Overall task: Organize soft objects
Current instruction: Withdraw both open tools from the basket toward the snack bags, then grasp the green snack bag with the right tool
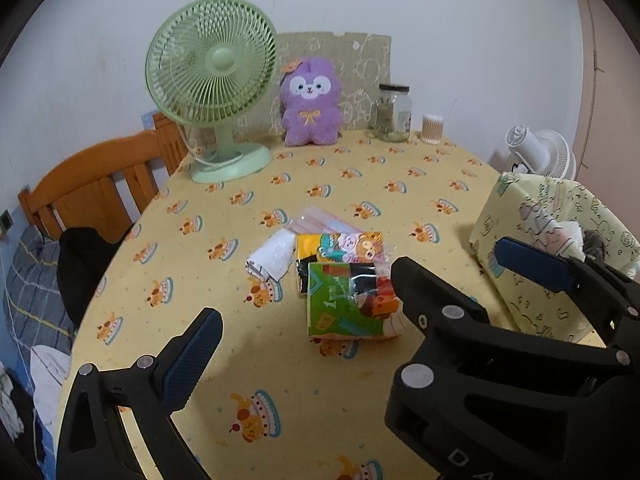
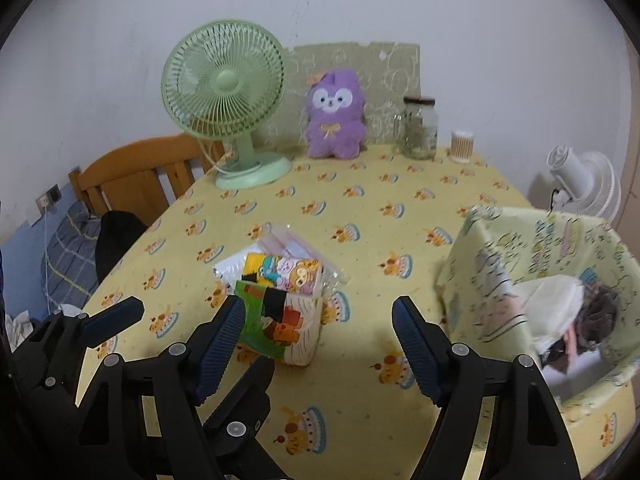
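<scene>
Nearest the cameras, the left gripper [image 1: 308, 304] is hovering low over the yellow tablecloth [image 1: 248, 368] with its fingers spread wide and nothing between them. The right gripper [image 2: 320, 344] is hanging just beside it, jaws likewise apart and empty; in the left wrist view its blue-padded finger is showing in front of the fabric bin.

Just beyond the fingertips, a small heap of soft packets is lying near the middle of the table. The green tissue pack [image 1: 352, 300] is sitting closest, leaning on the cartoon-print pack [image 1: 340, 246] behind it. A white folded item [image 1: 270, 258] is touching the heap's left side, and a pink striped bag [image 1: 320, 220] is peeking out at the back.

To the right, the fabric bin [image 2: 500, 280] is standing open near the table edge, holding pale and dark soft things, though the blur is making it hard to tell what they are.

At the far edge, against the wall, a green fan [image 1: 212, 80], a purple plush toy [image 1: 310, 104], a glass jar [image 1: 394, 114] and a cotton swab container [image 1: 433, 129] are standing in a row. A wooden bed frame [image 1: 100, 184] is showing off to the left, and a white fan [image 2: 580, 184] is sitting behind the bin.
</scene>
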{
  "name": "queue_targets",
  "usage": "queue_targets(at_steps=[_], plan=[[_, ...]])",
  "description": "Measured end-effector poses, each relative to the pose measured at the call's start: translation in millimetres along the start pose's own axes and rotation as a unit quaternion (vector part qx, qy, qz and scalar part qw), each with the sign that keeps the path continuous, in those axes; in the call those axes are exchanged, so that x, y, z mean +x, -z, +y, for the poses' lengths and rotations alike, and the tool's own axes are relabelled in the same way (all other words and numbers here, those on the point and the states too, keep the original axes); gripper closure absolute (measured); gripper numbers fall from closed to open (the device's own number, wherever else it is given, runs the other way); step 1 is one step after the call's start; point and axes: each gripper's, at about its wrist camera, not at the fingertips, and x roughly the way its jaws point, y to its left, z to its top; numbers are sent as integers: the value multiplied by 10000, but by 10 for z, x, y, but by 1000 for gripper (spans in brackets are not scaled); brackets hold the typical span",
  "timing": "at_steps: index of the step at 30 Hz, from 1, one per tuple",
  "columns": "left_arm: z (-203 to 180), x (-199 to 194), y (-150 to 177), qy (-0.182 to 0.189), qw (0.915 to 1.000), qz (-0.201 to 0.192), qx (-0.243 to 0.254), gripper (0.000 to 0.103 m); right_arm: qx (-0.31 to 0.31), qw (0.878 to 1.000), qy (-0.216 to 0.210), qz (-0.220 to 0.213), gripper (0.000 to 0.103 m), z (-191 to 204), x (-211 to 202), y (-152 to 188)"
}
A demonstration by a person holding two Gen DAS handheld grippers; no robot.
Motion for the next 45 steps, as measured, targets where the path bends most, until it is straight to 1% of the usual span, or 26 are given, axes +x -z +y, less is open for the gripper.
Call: queue_targets(at_steps=[3,8,16,20,22,23,25,27,29,32,34,35,38,40,45], plan=[[14,82,4,95,9999,76,-54,0,21,10000,2,94,24,-2,92,6],[4,224,19,156,9996,211,-79,0,-231,9994,110,240,24,1,239,8],[-1,405,9,335,9986,350,-191,0,36,9993,244,290,25,-107,365,32],[15,471,16,378,9982,388,-251,0,169,9987,259,415,25,-130,443,44],[18,506,20,333,9982,418,-278,3,254,9980,253,522,25,-150,495,56],[15,522,22,329,9980,446,-288,7,294,9976,268,574,25,-160,521,63],[6,525,28,439,9976,440,-304,15,350,9971,239,624,25,-173,549,77],[-25,496,30,609,9971,389,-243,33,344,9972,256,607,25,-173,559,75],[-50,482,31,626,9974,330,-168,35,315,9971,253,642,25,-166,580,76],[-37,484,45,581,9976,322,-181,47,300,9969,295,668,24,-152,593,79],[-22,491,52,767,9961,379,-215,73,293,9971,179,686,24,-133,592,85],[-4,502,60,783,9957,413,-271,76,309,9967,181,723,24,-131,596,85],[32,520,84,618,9966,463,-305,78,257,9965,280,740,24,-110,598,103],[55,531,89,483,9970,504,-328,78,228,9965,202,777,24,-96,586,119],[111,478,109,401,9974,488,-339,78,191,9970,65,744,24,-42,551,128]])
